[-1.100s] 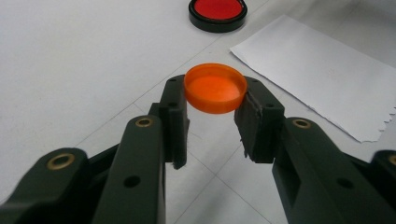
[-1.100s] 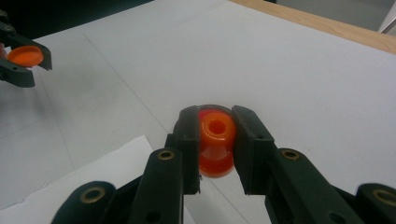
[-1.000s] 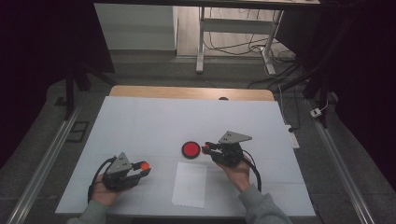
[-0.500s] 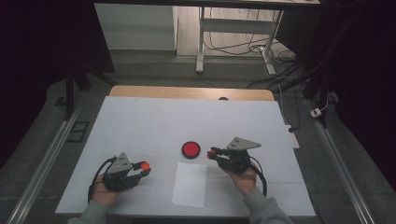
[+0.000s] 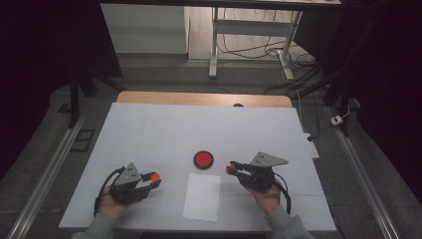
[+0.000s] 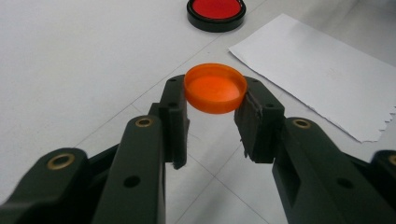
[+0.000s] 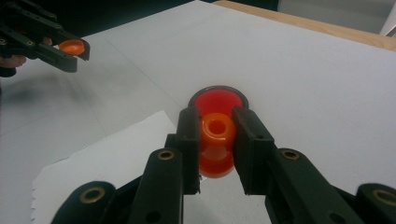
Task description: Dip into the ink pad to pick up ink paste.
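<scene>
The left gripper [image 6: 212, 119] is clamped on a shallow, round orange cap [image 6: 215, 88] with a smooth glossy face, held by its rim with that face turned up and slightly back toward the gripper, well to the left of the red ink pad [image 5: 203, 159] on the white table [image 5: 149, 129]. The right gripper [image 7: 215, 140] is closed on a small orange stamp [image 7: 216, 140], a stubby cylinder with a round hollow in its outer end. Its long axis runs along the jaws and points toward the red ink pad just beyond it, while the sheet of white paper [image 5: 202, 197] lies just in front of the pad, between the two grippers.
</scene>
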`<act>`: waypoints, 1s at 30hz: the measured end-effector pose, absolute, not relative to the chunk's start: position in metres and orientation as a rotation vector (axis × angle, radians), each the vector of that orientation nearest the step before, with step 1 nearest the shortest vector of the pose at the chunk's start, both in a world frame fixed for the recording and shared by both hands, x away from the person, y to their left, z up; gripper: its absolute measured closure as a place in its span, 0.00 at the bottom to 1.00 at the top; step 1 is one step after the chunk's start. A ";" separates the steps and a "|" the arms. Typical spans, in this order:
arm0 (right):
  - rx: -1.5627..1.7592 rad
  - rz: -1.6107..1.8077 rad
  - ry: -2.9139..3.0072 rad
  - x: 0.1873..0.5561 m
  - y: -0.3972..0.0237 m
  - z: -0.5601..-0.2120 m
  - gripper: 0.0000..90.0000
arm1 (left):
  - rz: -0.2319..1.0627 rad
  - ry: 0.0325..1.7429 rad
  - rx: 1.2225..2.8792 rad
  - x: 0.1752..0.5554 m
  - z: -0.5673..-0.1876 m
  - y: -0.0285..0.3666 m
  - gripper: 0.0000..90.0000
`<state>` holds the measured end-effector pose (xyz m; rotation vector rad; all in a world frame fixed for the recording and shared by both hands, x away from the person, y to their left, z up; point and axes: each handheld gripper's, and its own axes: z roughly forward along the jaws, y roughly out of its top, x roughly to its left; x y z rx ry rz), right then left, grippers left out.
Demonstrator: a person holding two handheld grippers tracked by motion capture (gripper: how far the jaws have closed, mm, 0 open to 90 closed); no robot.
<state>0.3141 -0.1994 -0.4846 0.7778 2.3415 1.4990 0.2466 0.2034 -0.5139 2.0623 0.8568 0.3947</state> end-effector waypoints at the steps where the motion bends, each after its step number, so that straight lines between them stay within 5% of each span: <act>1: 0.778 1.500 2.342 0.314 -0.199 -0.485 0.80 | 0.395 0.859 2.061 0.247 -0.514 0.203 0.72; 30: 0.736 1.525 2.354 0.308 -0.189 -0.483 0.80 | 0.389 0.847 2.070 0.249 -0.514 0.199 0.72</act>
